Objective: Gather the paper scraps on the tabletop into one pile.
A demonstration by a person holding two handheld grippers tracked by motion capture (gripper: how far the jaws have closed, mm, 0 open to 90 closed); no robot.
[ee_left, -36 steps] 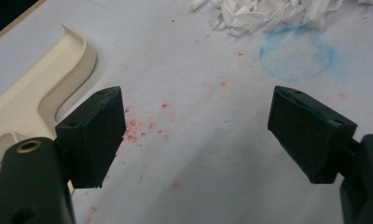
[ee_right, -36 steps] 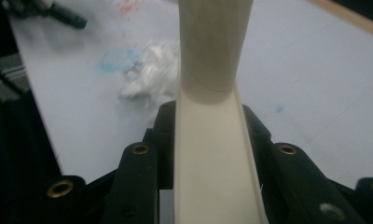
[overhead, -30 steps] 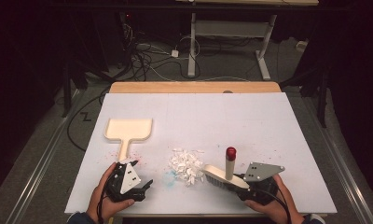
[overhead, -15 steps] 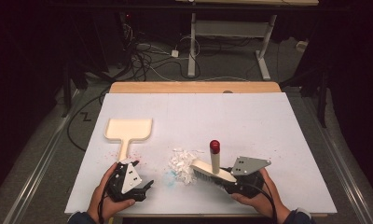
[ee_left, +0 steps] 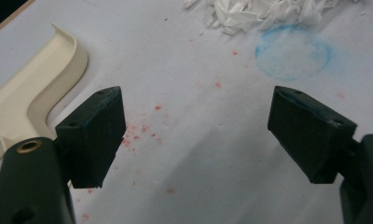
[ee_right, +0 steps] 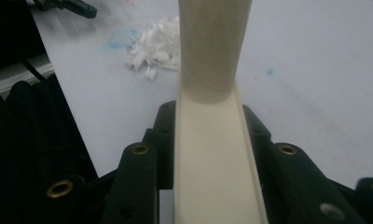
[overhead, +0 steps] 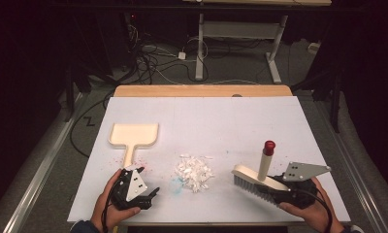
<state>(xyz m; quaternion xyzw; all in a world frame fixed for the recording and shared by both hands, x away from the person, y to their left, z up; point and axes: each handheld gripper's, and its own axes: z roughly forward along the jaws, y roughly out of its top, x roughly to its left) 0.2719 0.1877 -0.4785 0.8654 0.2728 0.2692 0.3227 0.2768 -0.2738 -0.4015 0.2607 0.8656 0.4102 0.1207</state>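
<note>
My right gripper (overhead: 274, 190) is clamped on the brush (overhead: 252, 175) body, its pads (ee_right: 152, 140) flanking the cream back. The brush looks stiff and light; the paper scraps (overhead: 194, 171) beyond its bristles are featherlight. My left gripper (overhead: 151, 194) gapes empty, dustpan (overhead: 133, 136) just past its fingertips. No readable labels.
</note>
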